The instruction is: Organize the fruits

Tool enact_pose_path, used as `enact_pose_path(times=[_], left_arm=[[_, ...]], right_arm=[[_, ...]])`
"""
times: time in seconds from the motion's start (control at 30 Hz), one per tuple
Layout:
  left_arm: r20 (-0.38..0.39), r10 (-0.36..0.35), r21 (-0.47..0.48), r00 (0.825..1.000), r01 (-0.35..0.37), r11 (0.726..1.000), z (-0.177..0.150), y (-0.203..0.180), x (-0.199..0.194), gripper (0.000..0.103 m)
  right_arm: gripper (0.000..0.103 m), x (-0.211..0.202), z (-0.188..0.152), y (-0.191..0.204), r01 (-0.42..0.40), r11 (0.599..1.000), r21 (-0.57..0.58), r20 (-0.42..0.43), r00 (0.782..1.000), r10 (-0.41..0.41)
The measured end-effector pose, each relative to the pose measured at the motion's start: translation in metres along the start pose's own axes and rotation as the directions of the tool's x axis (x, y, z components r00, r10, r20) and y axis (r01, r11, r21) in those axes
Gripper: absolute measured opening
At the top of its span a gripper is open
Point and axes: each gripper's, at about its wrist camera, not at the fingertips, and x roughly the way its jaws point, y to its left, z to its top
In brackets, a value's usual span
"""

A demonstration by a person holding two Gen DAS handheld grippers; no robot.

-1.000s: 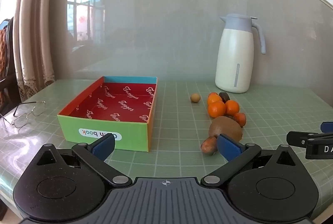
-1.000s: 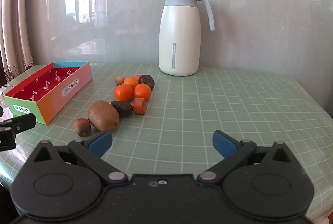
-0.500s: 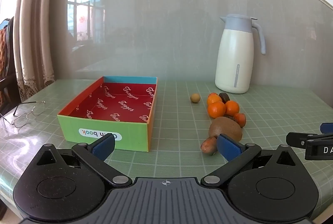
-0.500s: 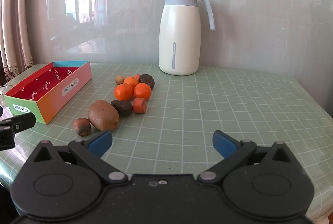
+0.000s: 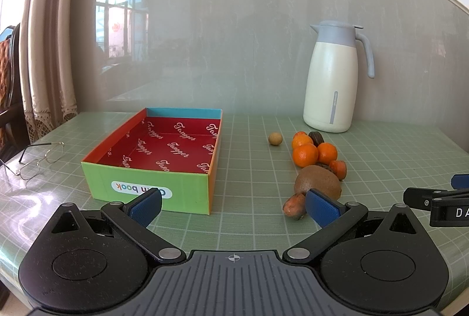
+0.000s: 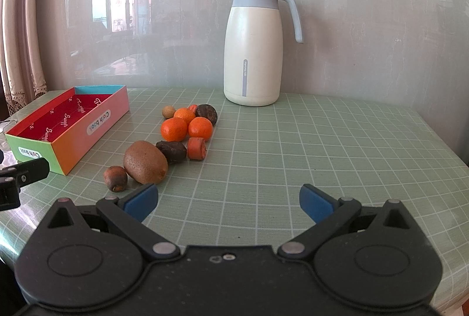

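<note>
A cluster of fruit lies mid-table: a brown kiwi (image 6: pixel 145 162), tangerines (image 6: pixel 174 128), two dark fruits (image 6: pixel 171 151), an orange stub (image 6: pixel 196 148), a small reddish-brown fruit (image 6: pixel 115 178) and a tan ball (image 6: pixel 168 111). The same kiwi (image 5: pixel 318 181) and tangerines (image 5: pixel 305 154) show in the left wrist view. An open cardboard box (image 5: pixel 146 178) with a red printed floor stands left of the fruit, with nothing inside. My left gripper (image 5: pixel 234 207) is open in front of the box's right corner. My right gripper (image 6: pixel 228 202) is open, low over the table, just right of the kiwi.
A white thermos jug (image 6: pixel 252 49) with a grey-blue lid stands at the back against the wall. Wire-rimmed glasses (image 5: pixel 38 162) lie at the table's left edge. The green gridded tablecloth (image 6: pixel 322 145) stretches bare to the right of the fruit. Curtains hang at far left.
</note>
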Motion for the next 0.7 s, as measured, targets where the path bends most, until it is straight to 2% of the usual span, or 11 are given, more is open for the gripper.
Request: enact_pose_path(times=[0.7], left_arm=[[0.004, 0.002, -0.003, 1.0, -0.002, 1.0, 0.0004, 0.0001, 0.0008, 0.103]], right_arm=[[0.103, 0.0016, -0.0009, -0.0009, -0.002, 1.0, -0.001, 0.0, 1.0, 0.002]])
